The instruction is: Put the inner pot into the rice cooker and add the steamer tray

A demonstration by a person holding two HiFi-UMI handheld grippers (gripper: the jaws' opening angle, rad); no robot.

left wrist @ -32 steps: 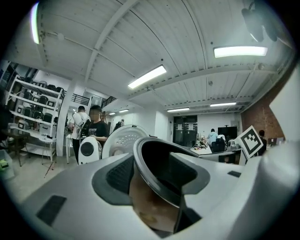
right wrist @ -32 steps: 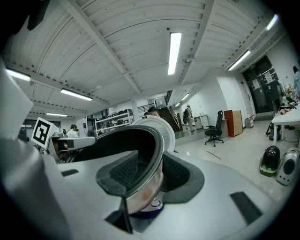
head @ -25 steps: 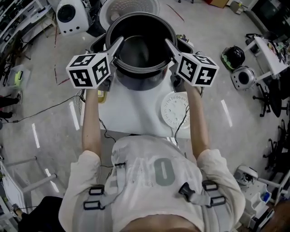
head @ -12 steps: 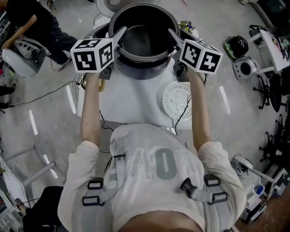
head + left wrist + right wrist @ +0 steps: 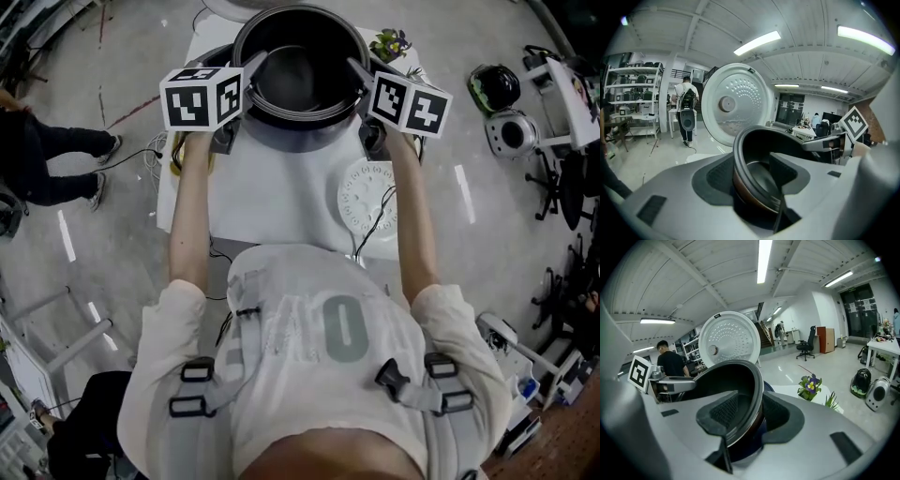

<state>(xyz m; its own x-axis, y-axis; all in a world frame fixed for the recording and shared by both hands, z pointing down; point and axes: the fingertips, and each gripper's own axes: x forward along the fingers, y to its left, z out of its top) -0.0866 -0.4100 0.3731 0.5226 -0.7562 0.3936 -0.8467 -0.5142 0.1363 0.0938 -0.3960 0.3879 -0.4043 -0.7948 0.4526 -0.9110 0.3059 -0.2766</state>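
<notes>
The dark inner pot (image 5: 300, 70) hangs level between both grippers, over the rice cooker (image 5: 214, 58) at the far end of the white table (image 5: 272, 206). My left gripper (image 5: 251, 70) is shut on the pot's left rim. My right gripper (image 5: 354, 70) is shut on the right rim. In the left gripper view the rim (image 5: 754, 140) runs between the padded jaws of the left gripper (image 5: 752, 173). The right gripper view shows the same for the rim (image 5: 740, 371) and the right gripper (image 5: 745, 413). The cooker's white lid (image 5: 729, 105) stands open behind. The white perforated steamer tray (image 5: 368, 199) lies flat on the table's right side.
A small potted plant (image 5: 392, 42) stands at the table's far right corner. A black cable (image 5: 375, 234) crosses the tray. A person (image 5: 47, 159) stands on the floor at left. Round appliances (image 5: 497, 89) sit on the floor at right.
Both grippers have come down together with the pot held between them, toward the cooker. A person on the floor at left has walked further into view.
</notes>
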